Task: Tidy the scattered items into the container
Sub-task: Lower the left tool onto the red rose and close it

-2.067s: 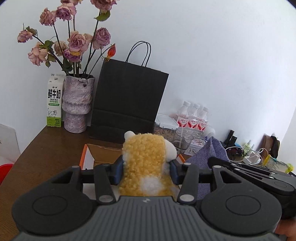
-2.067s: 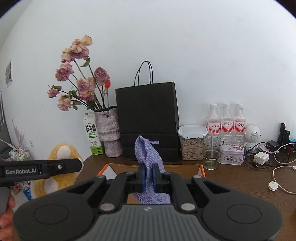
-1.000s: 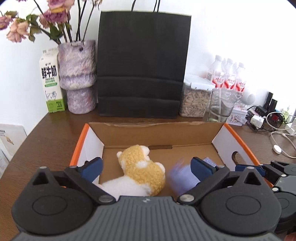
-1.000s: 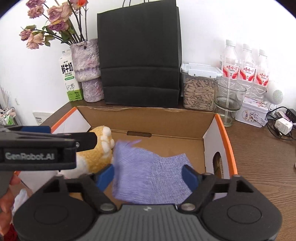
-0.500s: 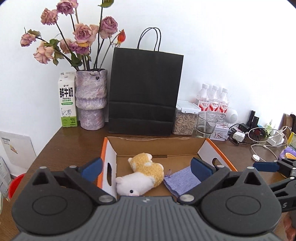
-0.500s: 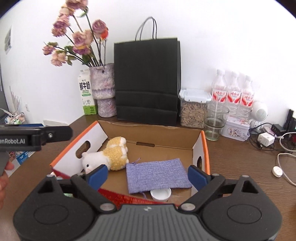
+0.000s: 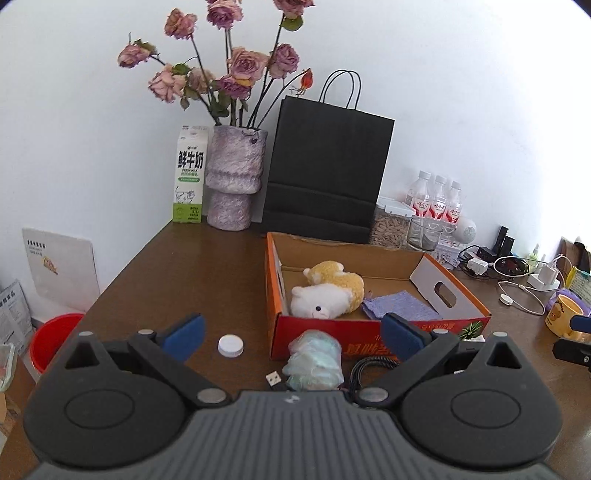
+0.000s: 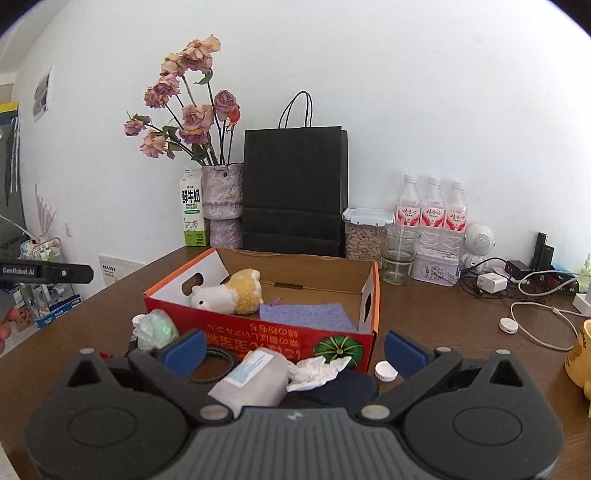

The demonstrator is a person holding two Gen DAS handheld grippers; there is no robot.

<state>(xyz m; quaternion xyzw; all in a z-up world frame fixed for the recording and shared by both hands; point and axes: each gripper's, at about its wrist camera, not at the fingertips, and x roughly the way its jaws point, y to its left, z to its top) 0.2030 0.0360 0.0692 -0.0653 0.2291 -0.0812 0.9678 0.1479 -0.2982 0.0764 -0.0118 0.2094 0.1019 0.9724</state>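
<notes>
Fluffy yellow-and-white plush toy (image 8: pixel 229 291) lying sideways beside flat purple cloth (image 8: pixel 308 316) inside orange cardboard box (image 8: pixel 375 295). Left gripper (image 7: pixel 291 330) and right gripper (image 8: pixel 293 347) both spread wide, gripping nothing.

In the left wrist view, the topmost roses (image 7: pixel 291 7) are cut off by the upper edge, and a coiled black cable (image 7: pixel 364 369) is partly hidden behind the gripper body. In the right wrist view, a yellow mug (image 8: pixel 581 354) is cropped at the right edge; print on a plastic bag's label (image 8: pixel 249 367) is too small to be read.
</notes>
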